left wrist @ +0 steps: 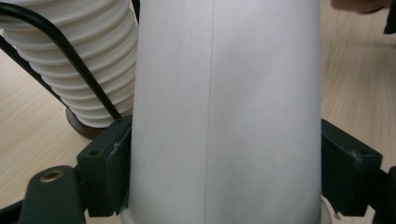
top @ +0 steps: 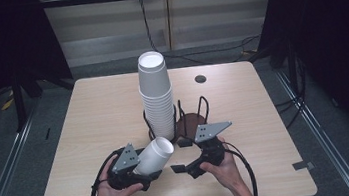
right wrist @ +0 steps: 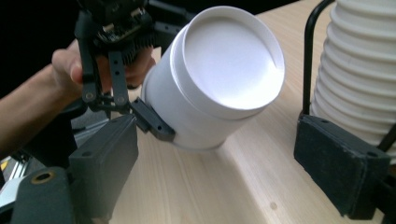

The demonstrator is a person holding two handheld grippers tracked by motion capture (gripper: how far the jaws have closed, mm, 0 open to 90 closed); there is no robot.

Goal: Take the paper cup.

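My left gripper [top: 147, 168] is shut on a white paper cup [top: 155, 154], which lies tilted with its closed bottom toward the cup stack. In the left gripper view both pads [left wrist: 114, 161] press the cup's [left wrist: 224, 93] sides. The right gripper view shows the cup's recessed bottom [right wrist: 229, 60] a little above the table, held by the left gripper [right wrist: 140, 116]. My right gripper [top: 181, 155] stands open just right of the cup, nothing between its pads [right wrist: 336, 158]. A tall stack of upturned white cups [top: 156, 95] stands in a black wire holder [top: 193, 121] behind both grippers.
The wooden table [top: 103, 106] has a round cable hole [top: 200, 79] at the back right. The holder's wire loops [right wrist: 310, 56] rise beside the stack [right wrist: 359, 70]. Dark curtains and a metal frame surround the table; cables trail from both grippers.
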